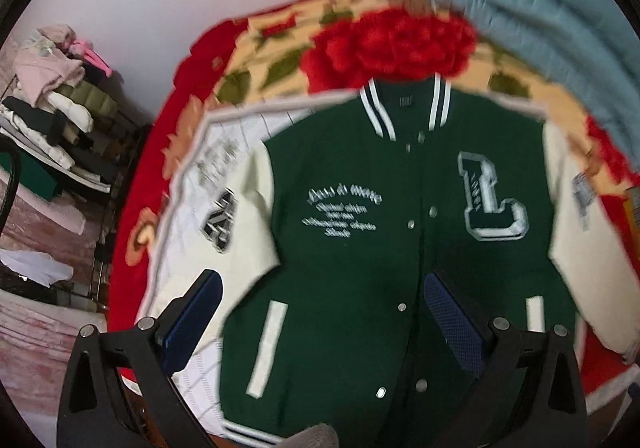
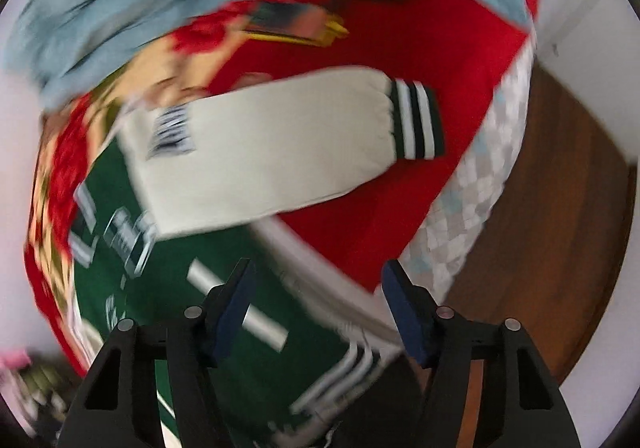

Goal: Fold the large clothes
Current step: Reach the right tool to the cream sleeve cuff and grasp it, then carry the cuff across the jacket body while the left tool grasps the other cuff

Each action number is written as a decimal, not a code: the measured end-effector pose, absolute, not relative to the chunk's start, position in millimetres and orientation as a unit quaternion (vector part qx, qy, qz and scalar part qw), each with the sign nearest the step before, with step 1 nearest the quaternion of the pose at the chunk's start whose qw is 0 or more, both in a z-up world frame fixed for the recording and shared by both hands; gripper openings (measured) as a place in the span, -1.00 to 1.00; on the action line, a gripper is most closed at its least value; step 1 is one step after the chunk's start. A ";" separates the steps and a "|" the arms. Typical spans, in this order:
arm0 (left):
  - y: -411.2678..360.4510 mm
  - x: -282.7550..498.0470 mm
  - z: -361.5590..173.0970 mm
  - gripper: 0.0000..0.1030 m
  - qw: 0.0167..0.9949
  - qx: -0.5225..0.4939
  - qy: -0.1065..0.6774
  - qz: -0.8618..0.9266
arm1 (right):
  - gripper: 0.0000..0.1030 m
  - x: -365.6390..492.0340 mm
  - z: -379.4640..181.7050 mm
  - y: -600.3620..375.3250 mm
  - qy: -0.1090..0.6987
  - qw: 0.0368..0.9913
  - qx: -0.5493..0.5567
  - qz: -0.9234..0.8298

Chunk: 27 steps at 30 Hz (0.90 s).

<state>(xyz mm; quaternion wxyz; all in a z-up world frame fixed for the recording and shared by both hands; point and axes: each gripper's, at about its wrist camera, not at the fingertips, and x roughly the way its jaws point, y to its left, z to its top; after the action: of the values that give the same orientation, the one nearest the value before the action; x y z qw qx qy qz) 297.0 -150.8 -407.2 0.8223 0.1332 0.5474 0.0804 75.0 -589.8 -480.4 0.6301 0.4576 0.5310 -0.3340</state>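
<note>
Green varsity jacket (image 1: 360, 232) lies spread face-up on the bed (image 1: 132, 208), snaps done up, cream sleeves out to both sides, so it looks laid flat ready for folding. Left claw (image 1: 320, 312) is released above the hem, right claw (image 2: 316, 308) also released, nothing grabbed

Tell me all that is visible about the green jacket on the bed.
The jacket is a dark green varsity style with cream sleeves, a striped green-and-white collar, cuffs and hem, metal snaps, a large "L" patch, white embroidered text and white pocket trims. It looks like wool with smooth sleeves. It lies flat, front up and snapped shut, on a red floral blanket. One sleeve stretches out sideways. Neither claw touches it.
</note>
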 end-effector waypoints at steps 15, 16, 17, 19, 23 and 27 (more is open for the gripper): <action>-220.0 367.4 -567.5 1.00 0.784 0.161 0.597 0.060 | -0.52 102.1 -606.5 -650.7 0.361 0.615 0.550 -0.435; -222.2 370.1 -568.5 1.00 0.784 0.163 0.597 0.059 | -0.64 108.4 -602.2 -650.9 0.353 0.623 0.550 -0.431; -223.8 372.4 -568.2 1.00 0.784 0.166 0.595 0.059 | -0.69 118.1 -593.3 -650.4 0.346 0.630 0.544 -0.432; -223.8 378.4 -564.1 1.00 0.788 0.164 0.591 0.056 | -0.73 139.2 -569.6 -648.8 0.336 0.654 0.532 -0.419; -204.7 393.2 -548.8 1.00 0.796 0.155 0.582 0.066 | -0.76 206.3 -496.4 -624.8 0.331 0.726 0.479 -0.366; -156.0 411.3 -535.7 1.00 0.795 0.130 0.585 0.101 | -0.77 283.8 -423.8 -570.7 0.343 0.796 0.406 -0.289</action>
<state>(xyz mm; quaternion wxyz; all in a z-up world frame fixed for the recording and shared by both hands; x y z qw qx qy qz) 411.3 -156.0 -535.7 0.7945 0.1302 0.5845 0.1005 283.8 -570.7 -423.8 0.7964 0.4057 0.3429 -0.2891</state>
